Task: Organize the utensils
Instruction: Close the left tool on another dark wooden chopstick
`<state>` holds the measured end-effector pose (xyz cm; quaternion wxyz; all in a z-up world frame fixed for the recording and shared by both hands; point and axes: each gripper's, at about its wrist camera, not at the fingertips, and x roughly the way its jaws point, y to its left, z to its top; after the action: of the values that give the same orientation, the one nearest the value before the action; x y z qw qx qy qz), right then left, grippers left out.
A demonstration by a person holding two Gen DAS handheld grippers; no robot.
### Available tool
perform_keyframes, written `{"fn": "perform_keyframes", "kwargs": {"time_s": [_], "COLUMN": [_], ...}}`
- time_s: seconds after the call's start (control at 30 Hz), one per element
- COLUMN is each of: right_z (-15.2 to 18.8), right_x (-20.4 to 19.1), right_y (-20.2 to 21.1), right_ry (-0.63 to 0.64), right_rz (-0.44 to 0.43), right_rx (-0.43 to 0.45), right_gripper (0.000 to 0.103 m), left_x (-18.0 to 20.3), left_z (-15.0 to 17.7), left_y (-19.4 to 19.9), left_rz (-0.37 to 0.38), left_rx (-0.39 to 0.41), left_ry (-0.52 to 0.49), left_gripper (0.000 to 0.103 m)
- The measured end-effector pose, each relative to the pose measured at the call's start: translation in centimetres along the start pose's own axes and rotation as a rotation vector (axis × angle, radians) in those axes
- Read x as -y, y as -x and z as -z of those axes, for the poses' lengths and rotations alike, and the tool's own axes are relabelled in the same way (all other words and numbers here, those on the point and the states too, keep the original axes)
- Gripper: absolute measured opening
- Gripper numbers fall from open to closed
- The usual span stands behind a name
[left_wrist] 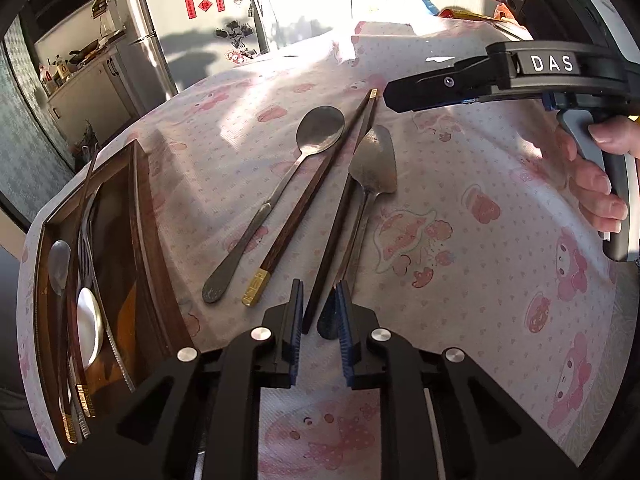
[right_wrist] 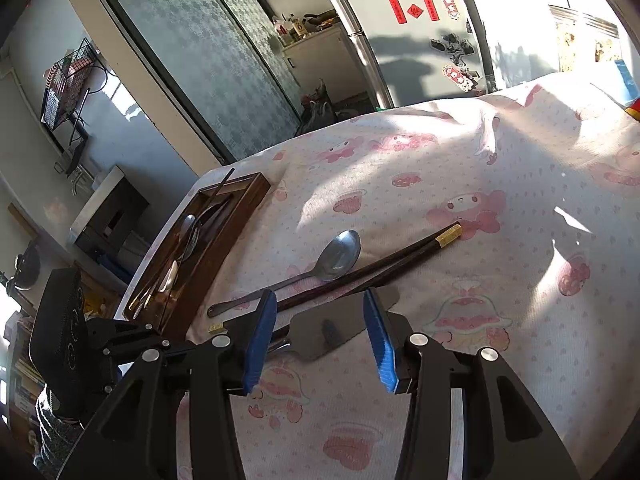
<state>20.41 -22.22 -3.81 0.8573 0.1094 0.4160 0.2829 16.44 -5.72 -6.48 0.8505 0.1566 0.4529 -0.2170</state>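
The left tool (left_wrist: pixel 319 304) had closed around the near ends of the dark chopstick (left_wrist: pixel 338 224) and flat spoon (left_wrist: pixel 374 168), both running lengthwise away from it on the surface (left_wrist: pixel 480 280). The right tool (right_wrist: pixel 320 320) hung unclenched, empty. The tray (left_wrist: pixel 140 216) lay to the left.

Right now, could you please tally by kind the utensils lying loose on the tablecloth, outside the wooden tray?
Spoons: 2, a round-bowled spoon and a flat-edged spoon
Chopsticks: 2, the left chopstick and the right chopstick
Total: 4
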Motion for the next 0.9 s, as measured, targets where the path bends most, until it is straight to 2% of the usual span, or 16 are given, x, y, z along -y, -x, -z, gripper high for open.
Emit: {"fn": "perform_keyframes", "kwargs": {"time_s": [0.07,0.13,0.23,0.27,0.47,0.57,0.63,0.77,0.9], "right_z": [0.2,0.4,0.8,0.9,1.3,1.3,1.3,1.4,1.3], "right_x": [0.0,0.0,0.1,0.2,0.0,0.0,0.0,0.1,0.1], "right_y": [-0.2,-0.6,-1.2,-1.4,-2.0,-2.0,-2.0,-2.1,-2.0], "right_ry": [0.003,0.004,-0.003,-0.005,-0.013,-0.013,-0.013,-0.015,-0.016], "right_rz": [0.002,0.004,-0.001,-0.002,-0.007,-0.007,-0.006,-0.005,-0.006], "right_rx": [-0.008,-0.021,-0.040,-0.046,-0.060,-0.058,-0.059,-0.063,-0.059], "right_gripper": [0.046,0.046,0.046,0.046,0.046,0.046,0.046,0.046,0.046], "left_x": [-0.2,0.0,0.5,0.5,-0.1,-0.1,0.3,0.7,0.7], "left_z": [-0.5,-0.8,-0.8,-0.9,-1.1,-1.1,-1.1,-1.3,-1.8], "left_y": [-0.3,-0.6,-0.5,-0.4,0.1,0.0,0.1,-0.2,-1.1], "left_rz": [0.013,0.036,0.009,0.000,-0.015,0.024,0.024,0.011,0.008], "left_rx": [-0.001,0.001,0.008,0.013,0.031,0.019,0.026,0.031,0.023], "left_ry": [0.007,-0.001,-0.025,-0.026,-0.016,-0.015,-0.017,-0.036,-0.045], "left_gripper": [0.020,0.013,0.010,0.000,0.000,0.000,0.001,0.016,0.018]}}
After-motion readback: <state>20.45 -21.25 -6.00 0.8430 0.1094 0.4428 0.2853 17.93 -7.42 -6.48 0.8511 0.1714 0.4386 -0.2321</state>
